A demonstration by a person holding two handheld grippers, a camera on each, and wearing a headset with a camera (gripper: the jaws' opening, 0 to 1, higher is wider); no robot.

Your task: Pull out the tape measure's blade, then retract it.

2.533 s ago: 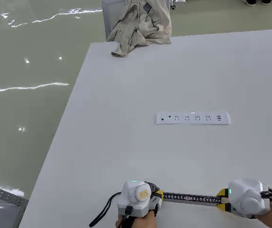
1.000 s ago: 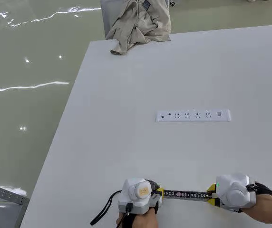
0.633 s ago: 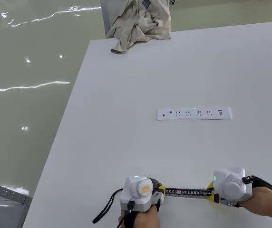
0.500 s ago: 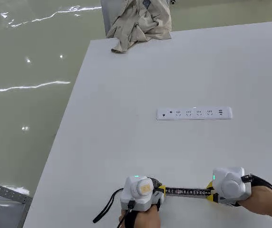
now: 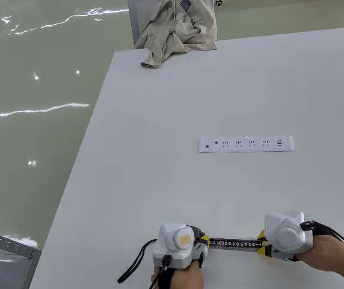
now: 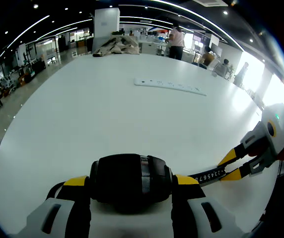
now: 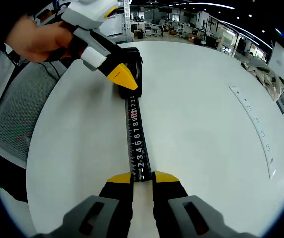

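Black tape measure case (image 6: pixel 131 173) low on the white desk (image 5: pixel 160 150), close to its near edge, clamped across the sides by the yellow-tipped jaws of the left gripper (image 5: pixel 199 241). Blade (image 7: pixel 137 144) drawn out a short way to the right, lying flat along the desk with printed digits facing up and a red mark partway along. Far end of the blade nipped between the closed jaws of the right gripper (image 7: pixel 142 177), level with the left one and near it. End hook tucked between those jaws, so hard to tell how it sits. A hand (image 5: pixel 175 278) behind the left gripper and another hand (image 5: pixel 328 262) behind the right, both at the bottom of the head view. Black cord (image 5: pixel 133 265) curling off to the left of the case, possibly its wrist loop. Farther up the desk, well apart from the tape, a white power strip (image 5: pixel 246 144) lying lengthwise, sockets up. At the far left corner, a crumpled beige cloth (image 5: pixel 175 30) draped over the desk's edge. Left of the desk, glossy pale green floor (image 5: pixel 33 120) with streaks of reflected light.
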